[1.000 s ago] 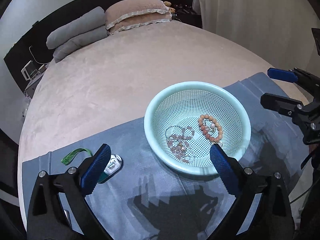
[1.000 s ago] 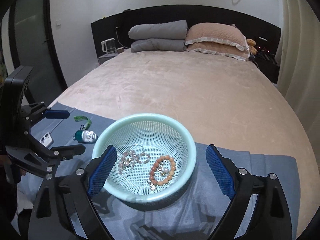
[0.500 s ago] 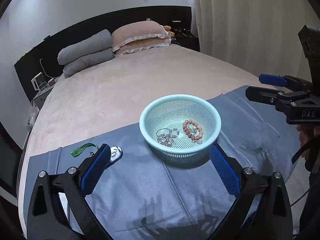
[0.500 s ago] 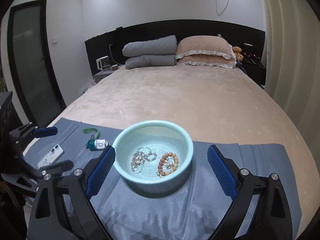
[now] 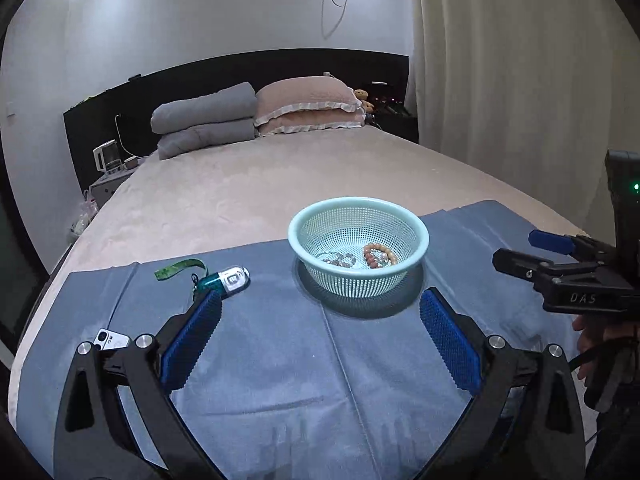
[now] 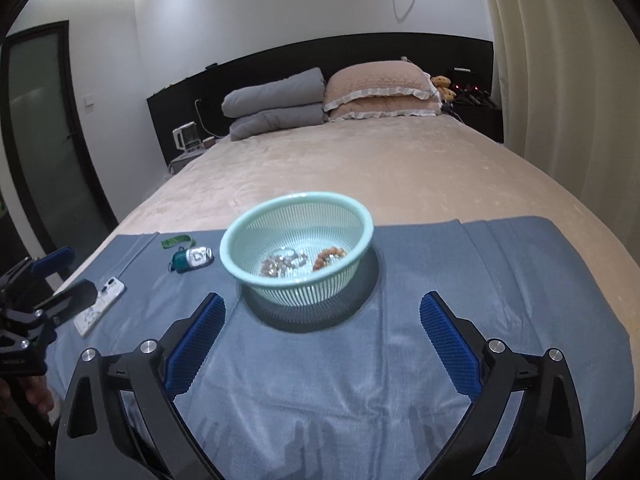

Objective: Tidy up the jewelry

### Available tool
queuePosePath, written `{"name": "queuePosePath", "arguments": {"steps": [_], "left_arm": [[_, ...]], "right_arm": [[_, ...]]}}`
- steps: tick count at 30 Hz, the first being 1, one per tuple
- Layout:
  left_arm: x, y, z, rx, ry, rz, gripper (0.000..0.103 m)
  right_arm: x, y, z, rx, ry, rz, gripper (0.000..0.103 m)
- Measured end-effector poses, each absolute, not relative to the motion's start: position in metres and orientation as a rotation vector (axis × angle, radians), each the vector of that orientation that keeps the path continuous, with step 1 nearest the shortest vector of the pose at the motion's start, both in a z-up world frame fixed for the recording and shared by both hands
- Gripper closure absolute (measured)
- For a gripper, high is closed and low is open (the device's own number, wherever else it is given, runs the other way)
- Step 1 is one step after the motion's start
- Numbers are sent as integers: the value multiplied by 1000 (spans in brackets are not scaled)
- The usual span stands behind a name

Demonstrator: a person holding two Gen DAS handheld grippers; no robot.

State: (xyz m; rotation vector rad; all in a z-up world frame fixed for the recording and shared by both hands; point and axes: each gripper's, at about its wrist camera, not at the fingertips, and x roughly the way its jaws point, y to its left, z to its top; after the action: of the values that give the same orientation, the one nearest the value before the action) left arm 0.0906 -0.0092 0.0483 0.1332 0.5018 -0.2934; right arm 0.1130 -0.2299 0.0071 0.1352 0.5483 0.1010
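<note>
A mint-green mesh basket stands on a blue cloth at the foot of the bed; it also shows in the right wrist view. Inside lie a brown bead bracelet and a clear bead bracelet; both show in the right wrist view, brown and clear. My left gripper is open and empty, well short of the basket. My right gripper is open and empty, also back from the basket. Each gripper shows at the edge of the other's view.
A teal and silver capsule-shaped case with a green strap lies left of the basket. A white phone lies at the cloth's left edge. Pillows and a folded grey duvet sit at the headboard. A curtain hangs on the right.
Both grippers have pulled back and away from the basket and tilted up, so the basket looks smaller and farther. The jewelry stays in the basket.
</note>
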Motion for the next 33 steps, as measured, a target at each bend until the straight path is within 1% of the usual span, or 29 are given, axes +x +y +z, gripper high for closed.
{"name": "queuePosePath", "arguments": {"steps": [5,13,21,33], "left_arm": [[86,-4,33,121,521,-278,6],[87,3,19,111,549,-245,6],[85,2,15,140,544,-188,6],[78,2,15,137,515,-202,6]], "right_arm": [[92,-224,-6,131,496,74,9],[68,-208,1,64,381,41,8],[76,-196,-7,-5,454,62,8],[76,-211,-11,70,461,59,8]]}}
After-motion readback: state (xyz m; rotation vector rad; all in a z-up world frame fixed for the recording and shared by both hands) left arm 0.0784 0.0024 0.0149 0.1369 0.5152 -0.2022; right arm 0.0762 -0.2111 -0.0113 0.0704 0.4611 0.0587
